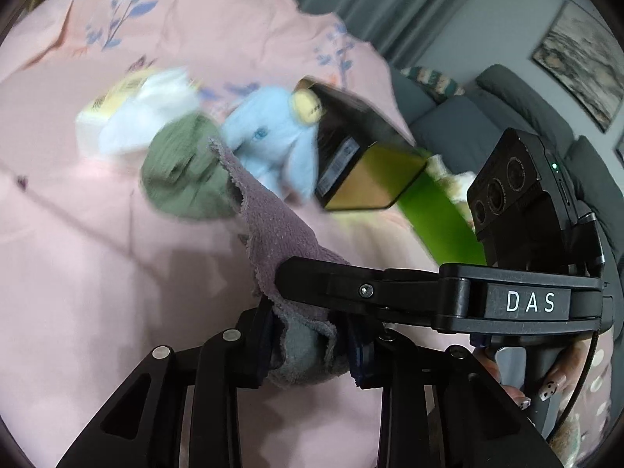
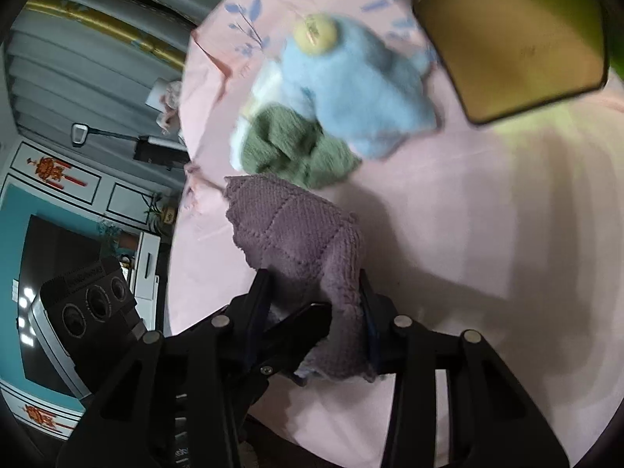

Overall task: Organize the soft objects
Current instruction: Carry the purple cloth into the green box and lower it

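A purple towelling cloth (image 1: 273, 226) hangs between both grippers above the pink bedsheet (image 1: 97, 273). My left gripper (image 1: 312, 341) is shut on its lower, greyish bunched end. My right gripper (image 1: 282, 277) comes in from the right and clamps the same cloth just above. In the right wrist view the purple cloth (image 2: 304, 234) fills the right gripper (image 2: 312, 304), which is shut on it, and a left gripper finger (image 2: 300, 327) pokes in beside it. Beyond lie a green knitted cloth (image 1: 183, 171) (image 2: 296, 148), a blue plush toy (image 1: 269, 136) (image 2: 351, 89) and a white soft item (image 1: 144, 117).
A black box with a gold face (image 1: 362, 163) (image 2: 514, 50) lies right of the plush toy, with a green strip (image 1: 440, 226) below it. A grey sofa (image 1: 487, 117) stands past the bed's right edge. A hand with painted nails (image 1: 553, 386) holds the right gripper.
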The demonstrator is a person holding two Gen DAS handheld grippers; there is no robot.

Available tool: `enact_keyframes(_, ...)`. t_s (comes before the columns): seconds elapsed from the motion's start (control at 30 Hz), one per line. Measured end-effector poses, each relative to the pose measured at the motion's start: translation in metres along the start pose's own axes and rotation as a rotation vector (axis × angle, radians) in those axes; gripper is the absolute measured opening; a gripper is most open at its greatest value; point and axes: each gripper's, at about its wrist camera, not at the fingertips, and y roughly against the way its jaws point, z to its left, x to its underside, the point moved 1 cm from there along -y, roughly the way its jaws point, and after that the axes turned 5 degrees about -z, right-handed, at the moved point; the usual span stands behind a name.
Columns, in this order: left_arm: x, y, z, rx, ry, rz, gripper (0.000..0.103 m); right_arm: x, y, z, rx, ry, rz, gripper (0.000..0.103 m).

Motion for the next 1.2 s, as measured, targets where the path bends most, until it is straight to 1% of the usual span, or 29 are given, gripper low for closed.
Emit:
enact_keyframes(0.07, -0.011, 0.0, -0.019, 0.015, -0.047, -0.042, 0.031, -0.007, 0.014, 0.003, 0.0, 0.009, -0.046, 0.041)
enact_keyframes(0.13, -0.022, -0.001, -0.036, 0.033, -0.083, -0.075, 0.031, -0.017, 0.036, 0.005, 0.006, 0.019, -0.114, 0.041)
enact_keyframes(0.27, -0.044, -0.013, -0.08, 0.085, -0.168, -0.117, 0.031, -0.033, 0.079, 0.003, 0.041, 0.044, -0.253, 0.041)
enact_keyframes(0.33, -0.05, -0.017, -0.095, 0.111, -0.192, -0.129, 0.031, -0.041, 0.099, -0.004, 0.054, 0.03, -0.315, 0.041)
enact_keyframes(0.4, -0.057, -0.03, -0.115, 0.133, -0.215, -0.122, 0.031, -0.046, 0.118, -0.015, 0.08, 0.013, -0.371, 0.041)
enact_keyframes(0.53, -0.063, -0.053, -0.153, 0.166, -0.276, -0.112, 0.031, -0.052, 0.148, -0.036, 0.112, -0.024, -0.458, 0.041)
enact_keyframes(0.7, -0.064, -0.079, -0.185, 0.198, -0.323, -0.089, 0.031, -0.054, 0.179, -0.065, 0.153, -0.073, -0.534, 0.041)
enact_keyframes(0.87, -0.06, -0.111, -0.215, 0.219, -0.37, -0.03, 0.031, -0.053, 0.201, -0.098, 0.199, -0.154, -0.578, 0.041)
enact_keyframes(1.0, -0.057, -0.134, -0.232, 0.251, -0.399, 0.017, 0.031, -0.049, 0.217, -0.119, 0.26, -0.2, -0.624, 0.041)
enact_keyframes(1.13, -0.054, -0.148, -0.24, 0.245, -0.416, 0.044, 0.031, -0.047, 0.223, -0.132, 0.3, -0.216, -0.643, 0.041)
enact_keyframes(1.2, -0.051, -0.159, -0.24, 0.232, -0.42, 0.074, 0.031, -0.047, 0.221, -0.137, 0.321, -0.244, -0.644, 0.041)
